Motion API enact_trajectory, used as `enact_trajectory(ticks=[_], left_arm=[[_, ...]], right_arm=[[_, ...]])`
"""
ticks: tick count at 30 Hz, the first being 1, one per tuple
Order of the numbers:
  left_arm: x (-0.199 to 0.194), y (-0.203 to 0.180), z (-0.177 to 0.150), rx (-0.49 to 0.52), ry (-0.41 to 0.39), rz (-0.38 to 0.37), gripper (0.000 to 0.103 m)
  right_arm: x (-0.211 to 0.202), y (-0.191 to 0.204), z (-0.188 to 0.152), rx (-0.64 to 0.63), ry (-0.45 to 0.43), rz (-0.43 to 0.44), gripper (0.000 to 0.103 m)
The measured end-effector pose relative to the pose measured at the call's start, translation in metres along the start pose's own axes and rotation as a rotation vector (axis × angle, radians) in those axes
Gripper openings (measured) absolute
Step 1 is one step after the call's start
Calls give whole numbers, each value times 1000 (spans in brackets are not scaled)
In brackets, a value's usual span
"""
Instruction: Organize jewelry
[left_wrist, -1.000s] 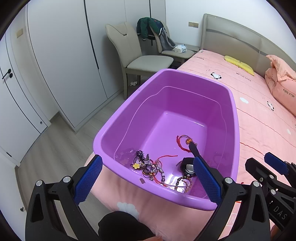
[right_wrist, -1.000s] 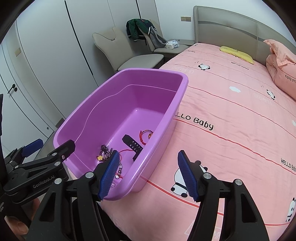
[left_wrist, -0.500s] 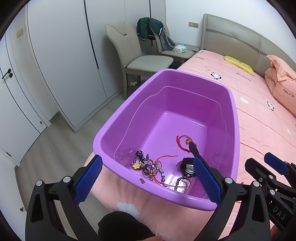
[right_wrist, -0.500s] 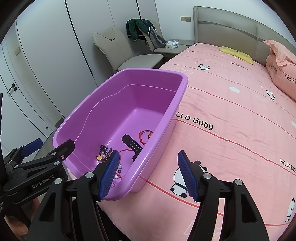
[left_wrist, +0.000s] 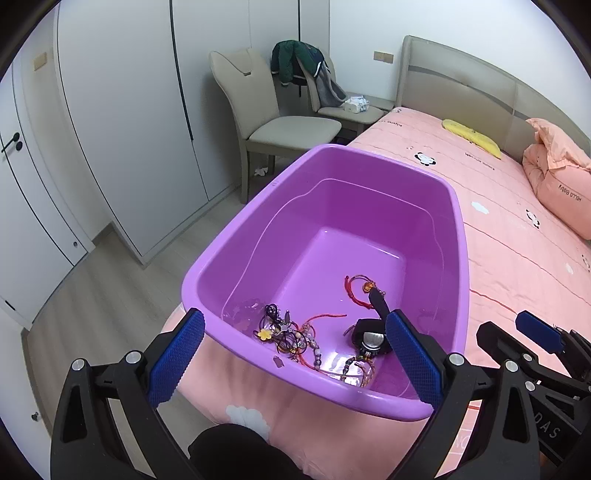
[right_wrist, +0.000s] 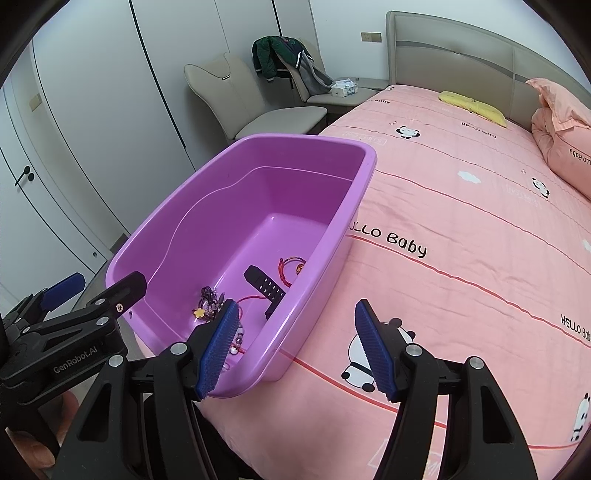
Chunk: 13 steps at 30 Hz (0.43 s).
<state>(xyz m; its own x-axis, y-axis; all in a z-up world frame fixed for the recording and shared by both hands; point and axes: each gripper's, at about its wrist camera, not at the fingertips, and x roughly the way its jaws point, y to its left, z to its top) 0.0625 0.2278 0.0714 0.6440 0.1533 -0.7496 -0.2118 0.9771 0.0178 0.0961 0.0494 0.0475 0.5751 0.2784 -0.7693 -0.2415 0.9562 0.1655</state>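
Note:
A purple plastic tub (left_wrist: 460, 258) (right_wrist: 365, 177) stands on the near left corner of the pink bed. Near its front wall lie a tangle of bead bracelets with a yellow flower (left_wrist: 280, 336) (right_wrist: 207, 306), a red string bracelet (left_wrist: 356, 291) (right_wrist: 291, 266) and a black watch (left_wrist: 371, 338) (right_wrist: 267, 286). My left gripper (left_wrist: 295, 358) hovers open in front of the tub's near rim, holding nothing. My right gripper (right_wrist: 295, 347) is open at the tub's near right corner, over the bedspread, also holding nothing. Each gripper shows at the edge of the other's view.
The bed (right_wrist: 461, 229) stretches right, with a pink pillow (left_wrist: 557, 184) and a yellow cushion (left_wrist: 472, 134) near the headboard. Two beige chairs (left_wrist: 280, 125), one draped with a dark jacket (left_wrist: 299, 62), stand beyond the tub. White wardrobe doors (left_wrist: 122, 122) line the left wall.

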Motion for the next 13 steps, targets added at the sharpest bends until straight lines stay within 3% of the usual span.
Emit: enact_trajectory(ticks=[13], left_arm=[[4,-3,1,-2,28,24,97]], right_arm=[[1,0,-1,1,2,-1,63]])
